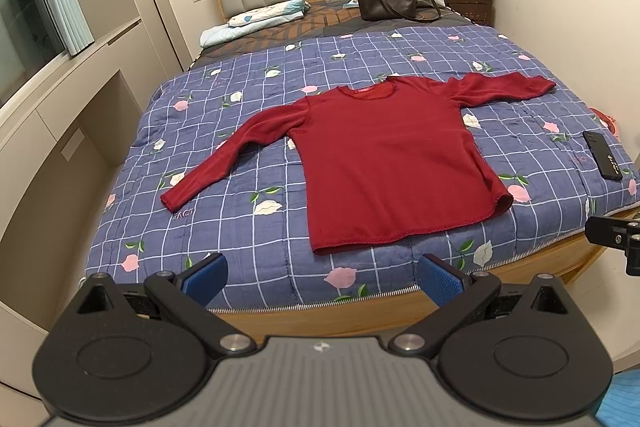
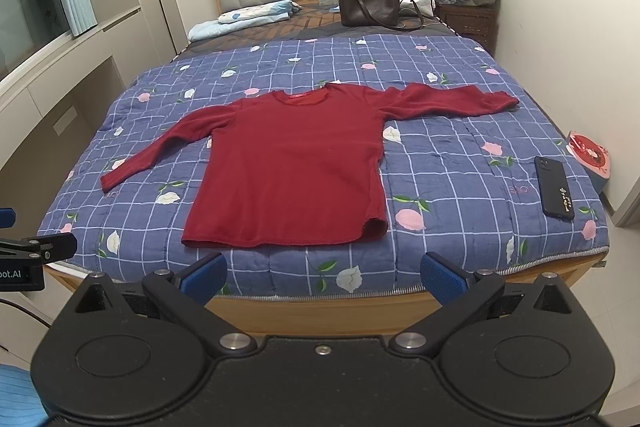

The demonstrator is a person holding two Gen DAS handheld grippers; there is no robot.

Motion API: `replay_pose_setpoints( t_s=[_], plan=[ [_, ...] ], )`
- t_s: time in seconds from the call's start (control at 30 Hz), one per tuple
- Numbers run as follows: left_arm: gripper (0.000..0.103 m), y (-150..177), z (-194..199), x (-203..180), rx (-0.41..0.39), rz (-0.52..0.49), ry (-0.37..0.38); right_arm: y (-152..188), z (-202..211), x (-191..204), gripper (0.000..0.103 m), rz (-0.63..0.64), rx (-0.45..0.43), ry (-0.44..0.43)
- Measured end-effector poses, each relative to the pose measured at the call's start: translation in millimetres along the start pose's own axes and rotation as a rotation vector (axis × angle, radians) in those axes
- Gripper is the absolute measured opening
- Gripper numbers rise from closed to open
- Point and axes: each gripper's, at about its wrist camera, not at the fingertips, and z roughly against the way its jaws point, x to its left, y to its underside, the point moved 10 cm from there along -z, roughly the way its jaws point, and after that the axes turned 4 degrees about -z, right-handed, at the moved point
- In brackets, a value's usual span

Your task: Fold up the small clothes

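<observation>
Dark red long-sleeved knit top [image 1: 394, 163] lies flat and unfolded at mid-frame on the blue checked floral quilt [image 1: 240, 163].

Folding looks not yet begun: the left gripper [image 1: 320, 277] and right gripper [image 2: 322, 277] hang at the bottom of their frames, blue-padded fingers spread wide, holding nothing. The next move probably calls for reaching to a sleeve and pinching its cuff; the black phone [image 2: 554, 193] lies clear at right.

— What are we looking at on the bed [image 1: 224, 211]?

— We are seeing one dark red long-sleeved top [image 1: 396, 163] lying flat and unfolded, front up, neckline pointing toward the headboard, hem nearest us.

— And the sleeves?

— Both are lying spread outward; one hem corner is curling up slightly.
</observation>
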Motion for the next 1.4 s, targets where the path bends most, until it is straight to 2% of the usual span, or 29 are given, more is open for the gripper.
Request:
replay_pose_setpoints(
  t_s=[0.53,0.9,1.17,1.4],
  plan=[
    [0.103,-14.5,-19.4,-22.9,0.058,0.002,-0.060,-16.9,-28.9,-27.0,0.103,0.011,0.038,-0.039],
    [0.103,-37.8,-37.0,-51.5,0.162,0.064,-0.175,-48.8,-66.2,-69.5,0.103,0.034,0.103,-0.087],
    [0.103,-56.5,-29.5,-65.6,0.217,0.120,-0.234,-72.6,-81.3,-98.9,0.103,0.007,0.149,-0.073],
    [0.103,-69.7,-29.7,-79.7,0.225,0.116,-0.247,-87.4,-79.8,-123.1,0.103,-0.029,0.138,-0.063]
  ],
)
